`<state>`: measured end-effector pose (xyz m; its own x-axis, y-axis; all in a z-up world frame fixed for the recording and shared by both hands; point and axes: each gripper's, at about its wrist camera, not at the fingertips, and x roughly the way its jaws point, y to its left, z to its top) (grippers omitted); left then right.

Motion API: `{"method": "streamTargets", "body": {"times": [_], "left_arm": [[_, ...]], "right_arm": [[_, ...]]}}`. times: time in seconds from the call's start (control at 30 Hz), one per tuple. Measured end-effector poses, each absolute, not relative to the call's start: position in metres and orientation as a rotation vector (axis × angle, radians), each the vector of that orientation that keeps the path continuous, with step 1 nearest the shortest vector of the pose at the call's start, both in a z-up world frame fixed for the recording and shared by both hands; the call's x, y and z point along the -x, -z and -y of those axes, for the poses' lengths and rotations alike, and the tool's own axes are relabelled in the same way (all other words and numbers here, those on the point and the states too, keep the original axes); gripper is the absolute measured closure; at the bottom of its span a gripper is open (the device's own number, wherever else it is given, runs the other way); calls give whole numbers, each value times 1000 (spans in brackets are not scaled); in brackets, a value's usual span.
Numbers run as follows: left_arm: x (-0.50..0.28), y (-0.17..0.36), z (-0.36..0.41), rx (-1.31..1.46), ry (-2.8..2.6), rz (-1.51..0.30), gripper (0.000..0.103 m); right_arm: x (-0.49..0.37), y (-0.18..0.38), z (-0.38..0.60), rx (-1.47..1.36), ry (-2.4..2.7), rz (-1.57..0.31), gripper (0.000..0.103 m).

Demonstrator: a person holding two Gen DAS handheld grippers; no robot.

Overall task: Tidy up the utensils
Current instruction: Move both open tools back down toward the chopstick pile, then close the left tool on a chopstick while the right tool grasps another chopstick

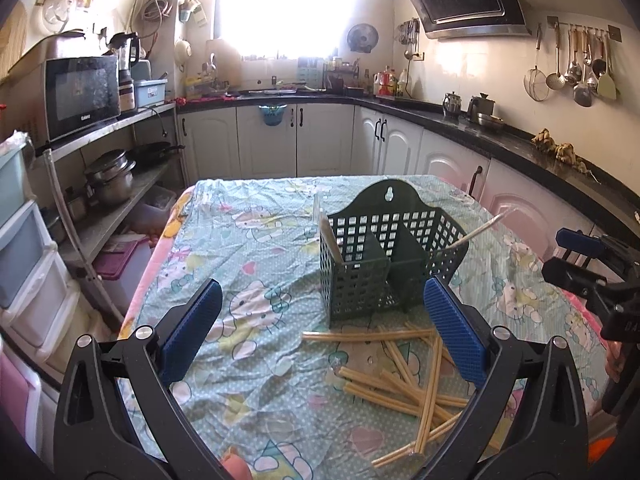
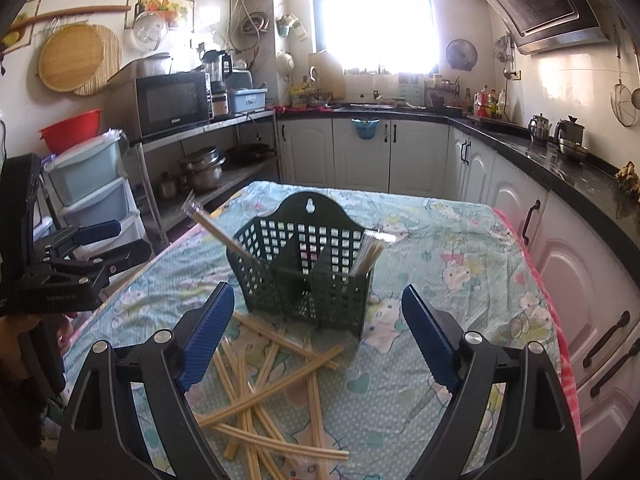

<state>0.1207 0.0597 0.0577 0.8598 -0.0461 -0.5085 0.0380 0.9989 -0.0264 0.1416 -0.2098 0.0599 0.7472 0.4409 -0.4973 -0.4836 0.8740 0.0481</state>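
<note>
A dark green slotted utensil basket point(image 1: 384, 256) point(image 2: 308, 272) stands upright on the patterned tablecloth, with wrapped chopsticks point(image 2: 216, 228) leaning out of its outer compartments. Several loose bamboo chopsticks point(image 1: 408, 380) point(image 2: 264, 392) lie criss-crossed on the cloth in front of it. My left gripper point(image 1: 320, 312) hangs open above the cloth, left of the pile, with nothing between its blue pads. My right gripper point(image 2: 316, 328) is open too, over the near side of the pile and in front of the basket, holding nothing. Each gripper shows at the edge of the other's view point(image 1: 580, 264) point(image 2: 92, 248).
The table point(image 1: 180, 216) is covered by a green cartoon cloth with pink edges. Kitchen cabinets and a dark counter point(image 1: 500, 136) run behind and to the right. A shelf with a microwave point(image 2: 172, 102), pots and plastic drawers point(image 2: 92, 184) stands to the left.
</note>
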Motion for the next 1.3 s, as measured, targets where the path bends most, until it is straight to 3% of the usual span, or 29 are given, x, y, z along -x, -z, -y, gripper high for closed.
{"method": "streamTargets", "body": {"times": [1.0,1.3], "left_arm": [[-127,56,-68,188,147,-829,10],[-150,79,-77,387,236,-892,36]], "right_arm": [[-123,33,218,153,-489,-743,20],[-123,55,224,135,-483,-819,20]]}}
